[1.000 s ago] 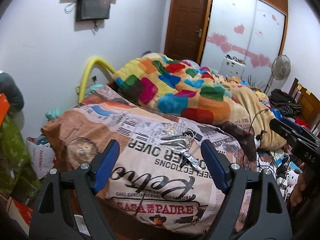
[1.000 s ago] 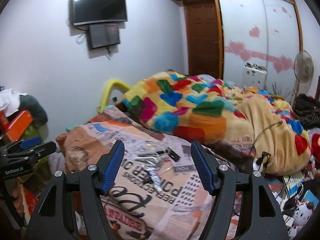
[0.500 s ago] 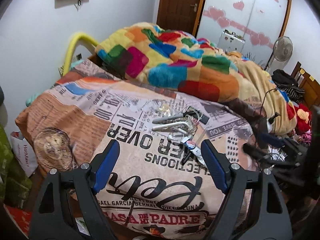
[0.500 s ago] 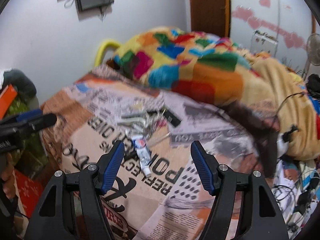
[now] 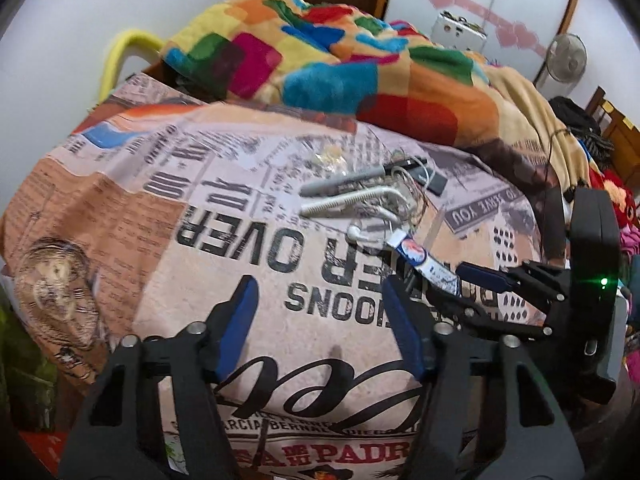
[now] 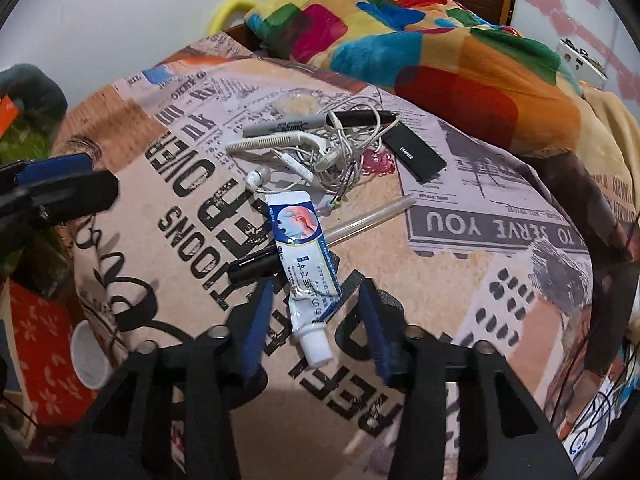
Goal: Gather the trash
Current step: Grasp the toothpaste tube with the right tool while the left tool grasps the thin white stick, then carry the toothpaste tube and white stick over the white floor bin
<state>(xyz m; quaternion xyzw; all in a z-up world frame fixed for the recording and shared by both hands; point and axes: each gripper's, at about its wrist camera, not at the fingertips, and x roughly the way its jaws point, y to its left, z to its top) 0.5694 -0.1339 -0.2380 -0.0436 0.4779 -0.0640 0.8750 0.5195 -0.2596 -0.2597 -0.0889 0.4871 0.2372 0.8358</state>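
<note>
A white and blue ointment tube (image 6: 304,256) lies on the newspaper-print bedspread (image 6: 460,272), cap towards me. My right gripper (image 6: 316,322) straddles its cap end. The jaws are closing, and a gap shows between each blue pad and the tube. A black pen (image 6: 252,266) lies under the tube. Beyond it lie tangled white earphones (image 6: 332,152), a grey marker (image 6: 280,124), a clear straw (image 6: 372,216) and a small black box (image 6: 416,156). My left gripper (image 5: 320,320) hovers over bare bedspread (image 5: 200,220) left of the tube (image 5: 420,256), jaws closing on nothing.
A patchwork blanket (image 5: 340,60) is heaped at the far side of the bed. A yellow hoop (image 5: 120,48) stands by the wall. A white cup (image 6: 90,356) and a red box (image 6: 36,340) sit low beside the bed's left edge. Cables and clutter lie to the right.
Both grippers have sunk towards the bed and tipped downward. Both pairs of jaws have narrowed. The right gripper now has the ointment tube between its jaws.
</note>
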